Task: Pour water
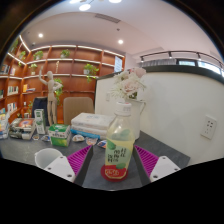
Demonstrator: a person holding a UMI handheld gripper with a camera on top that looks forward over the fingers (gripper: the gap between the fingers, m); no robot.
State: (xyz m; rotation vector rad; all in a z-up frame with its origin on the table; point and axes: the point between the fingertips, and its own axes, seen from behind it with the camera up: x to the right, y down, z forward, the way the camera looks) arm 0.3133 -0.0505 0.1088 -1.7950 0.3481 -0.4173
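A clear plastic bottle (118, 150) of pale yellowish liquid stands upright on the dark grey table (165, 145). It has a white label with green print and a red-orange band at the base. My gripper (113, 158) is open, and the bottle stands between the fingers. The purple pads (79, 160) sit to either side of it with a small gap at each side. The bottle's top reaches up in front of a vase of white flowers (129, 84). No cup or other vessel shows near the bottle.
Beyond the bottle lie a white lidded box (92, 123) and a green-lidded container (60, 134). A small bottle (40, 118) and packets sit further left. Wooden shelves (75, 70) and a pale figure (52, 93) stand behind. A white wall with a socket (208, 127) is at right.
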